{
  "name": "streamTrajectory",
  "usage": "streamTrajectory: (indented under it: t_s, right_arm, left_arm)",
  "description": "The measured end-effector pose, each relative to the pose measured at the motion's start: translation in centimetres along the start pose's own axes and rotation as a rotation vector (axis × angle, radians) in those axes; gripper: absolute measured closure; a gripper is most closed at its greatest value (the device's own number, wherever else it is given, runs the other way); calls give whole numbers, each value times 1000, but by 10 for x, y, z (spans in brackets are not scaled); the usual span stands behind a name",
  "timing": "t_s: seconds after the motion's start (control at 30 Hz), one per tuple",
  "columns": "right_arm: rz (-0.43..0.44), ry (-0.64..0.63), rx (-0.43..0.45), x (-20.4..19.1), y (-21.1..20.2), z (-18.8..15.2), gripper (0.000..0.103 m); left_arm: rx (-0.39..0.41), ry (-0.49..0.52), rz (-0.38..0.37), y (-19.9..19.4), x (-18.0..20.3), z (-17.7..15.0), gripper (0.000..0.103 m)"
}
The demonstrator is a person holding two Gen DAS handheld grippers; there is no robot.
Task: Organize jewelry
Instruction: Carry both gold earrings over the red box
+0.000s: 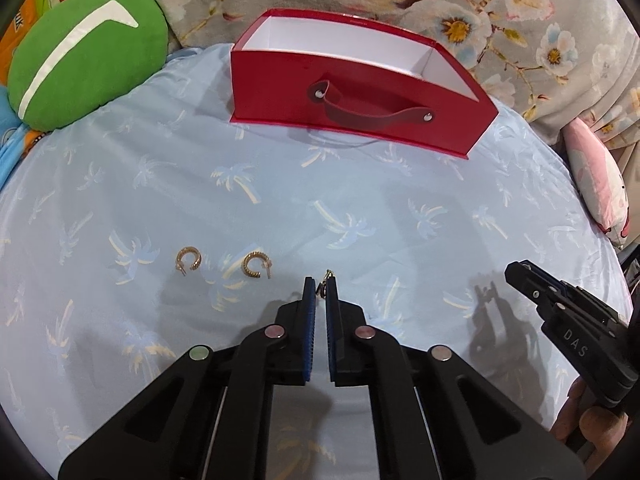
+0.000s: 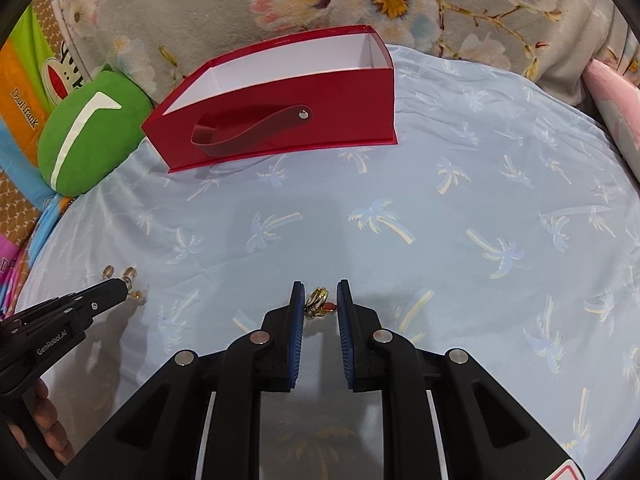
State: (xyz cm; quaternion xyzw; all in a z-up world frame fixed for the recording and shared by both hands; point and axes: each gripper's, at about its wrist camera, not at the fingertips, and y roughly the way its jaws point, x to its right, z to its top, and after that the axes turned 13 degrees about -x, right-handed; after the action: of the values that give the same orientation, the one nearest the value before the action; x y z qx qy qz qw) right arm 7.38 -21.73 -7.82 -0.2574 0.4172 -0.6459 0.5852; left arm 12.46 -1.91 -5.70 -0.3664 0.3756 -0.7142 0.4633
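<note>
While the red box [image 1: 360,96] waits open beyond, your left gripper [image 1: 320,286] pinches a small earring [image 1: 325,282]; your right gripper [image 2: 319,294] brackets a gold ring [image 2: 317,300], unclosed.

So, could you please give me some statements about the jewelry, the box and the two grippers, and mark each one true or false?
1. The red box stands open and its inside is white. True.
2. The two gold hoop earrings lie inside the box. False: they lie on the blue sheet, to the left of the left gripper.
3. The right gripper is open, with a gold-and-red piece between its fingers. True.
4. The left gripper is wide open and holds nothing. False: it is almost shut, with a small gold piece between its tips.
5. The green cushion lies to the right of the box. False: it lies to the left.
</note>
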Motion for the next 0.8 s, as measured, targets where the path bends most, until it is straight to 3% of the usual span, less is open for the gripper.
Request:
streamTrajectory:
  t_s: [0.47, 0.8]
  right_arm:
    - [42, -75, 141, -21, -53, 51, 88]
    - [91, -124, 214, -31, -63, 144, 88]
  left_arm:
    - [136, 53, 50, -45, 15, 51, 99]
    - [236, 70, 85, -61, 13, 141, 99]
